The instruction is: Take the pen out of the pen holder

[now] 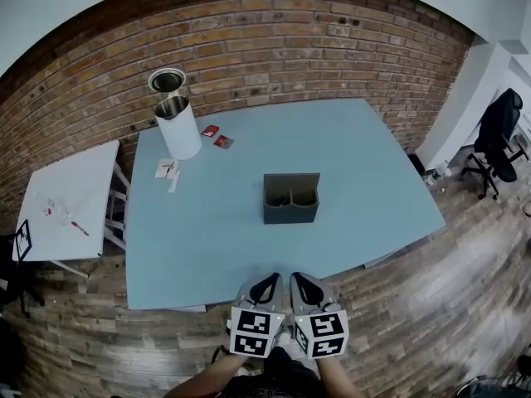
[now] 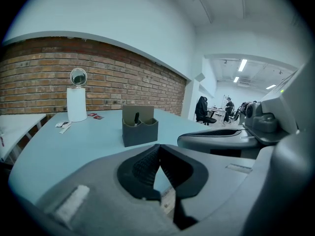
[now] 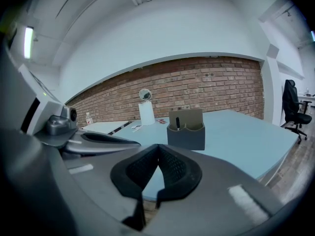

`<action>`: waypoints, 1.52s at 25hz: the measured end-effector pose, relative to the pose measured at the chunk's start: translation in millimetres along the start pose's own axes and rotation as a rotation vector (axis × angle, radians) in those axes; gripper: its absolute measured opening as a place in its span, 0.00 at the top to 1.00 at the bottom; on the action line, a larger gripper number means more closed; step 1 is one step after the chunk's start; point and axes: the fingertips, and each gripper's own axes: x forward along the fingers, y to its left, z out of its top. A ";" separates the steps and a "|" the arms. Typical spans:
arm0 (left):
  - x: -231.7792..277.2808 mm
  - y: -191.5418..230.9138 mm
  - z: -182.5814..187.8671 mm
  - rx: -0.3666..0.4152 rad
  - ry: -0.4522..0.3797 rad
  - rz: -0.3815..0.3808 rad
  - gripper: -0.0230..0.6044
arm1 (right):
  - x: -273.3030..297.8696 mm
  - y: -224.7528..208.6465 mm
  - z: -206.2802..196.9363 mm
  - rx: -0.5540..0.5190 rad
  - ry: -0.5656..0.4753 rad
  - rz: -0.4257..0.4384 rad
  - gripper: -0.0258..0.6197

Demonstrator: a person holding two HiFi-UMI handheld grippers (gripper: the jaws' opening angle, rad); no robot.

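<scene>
A dark grey pen holder (image 1: 291,198) with two compartments stands near the middle of the light blue table (image 1: 373,172). A black pen (image 2: 136,118) stands upright in its left compartment, and the right gripper view shows the pen (image 3: 177,122) too. My left gripper (image 1: 271,280) and right gripper (image 1: 299,280) hover side by side just off the table's near edge, well short of the holder. Both are shut with nothing between their pads. In the gripper views the left gripper (image 2: 158,147) and right gripper (image 3: 158,146) point toward the holder.
A white cylinder (image 1: 179,128) with a round mirror (image 1: 167,80) behind it stands at the table's far left corner. Small red packets (image 1: 216,136) and paper slips (image 1: 168,169) lie near it. A white side table (image 1: 66,201) is to the left, an office chair (image 1: 498,131) far right.
</scene>
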 end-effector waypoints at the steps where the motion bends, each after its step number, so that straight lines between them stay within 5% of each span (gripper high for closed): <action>1: 4.1 0.7 1.5 0.000 0.001 0.003 0.97 | 3.1 -3.3 0.8 0.000 0.002 0.004 0.96; 20: 38.1 22.9 31.8 -0.012 -0.003 0.099 0.97 | 47.9 -26.6 34.7 -0.035 -0.009 0.100 0.96; 38: 77.3 67.5 47.0 0.003 0.009 0.071 0.97 | 107.9 -43.4 50.1 -0.070 0.007 0.041 0.94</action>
